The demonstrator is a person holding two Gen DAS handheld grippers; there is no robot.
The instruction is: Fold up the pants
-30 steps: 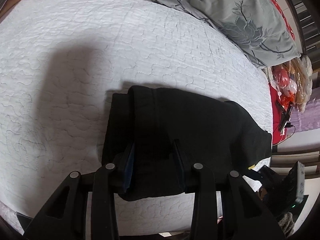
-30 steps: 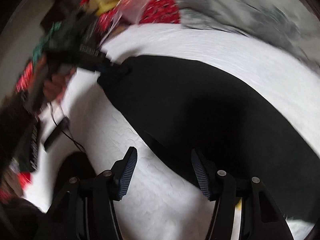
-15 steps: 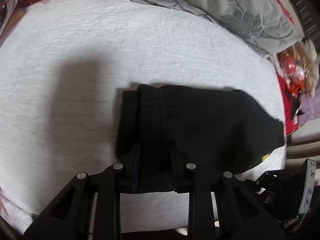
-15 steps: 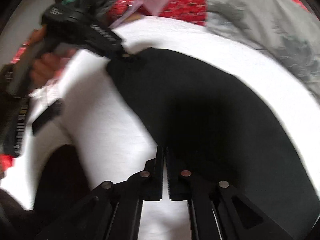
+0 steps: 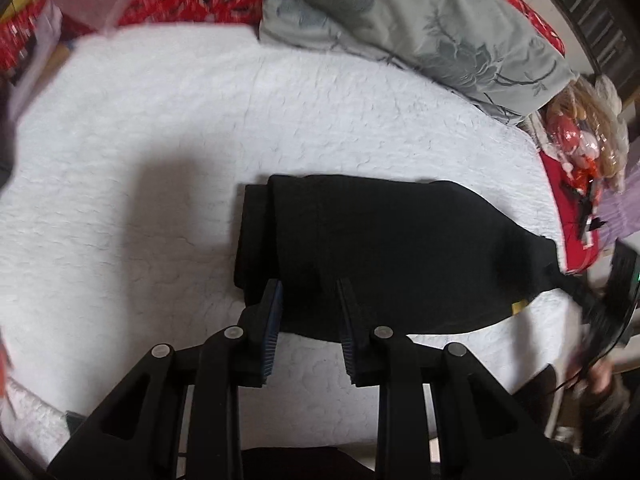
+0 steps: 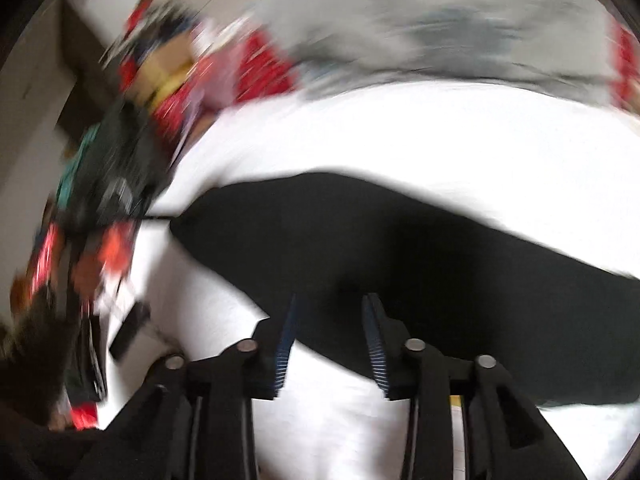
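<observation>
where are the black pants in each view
left wrist: the folded black pants lie centre frame on the white quilt, just beyond the tool tips.
right wrist: black pants run from centre-left to lower right, blurred.
shared landmark: grey floral pillow, top in both.

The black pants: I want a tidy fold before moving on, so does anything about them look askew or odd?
Mostly neat. The black pants lie folded flat on the white quilt, but a lower layer sticks out past the top layer at the left end, so the edges don't line up. A small yellow tag peeks out.
</observation>
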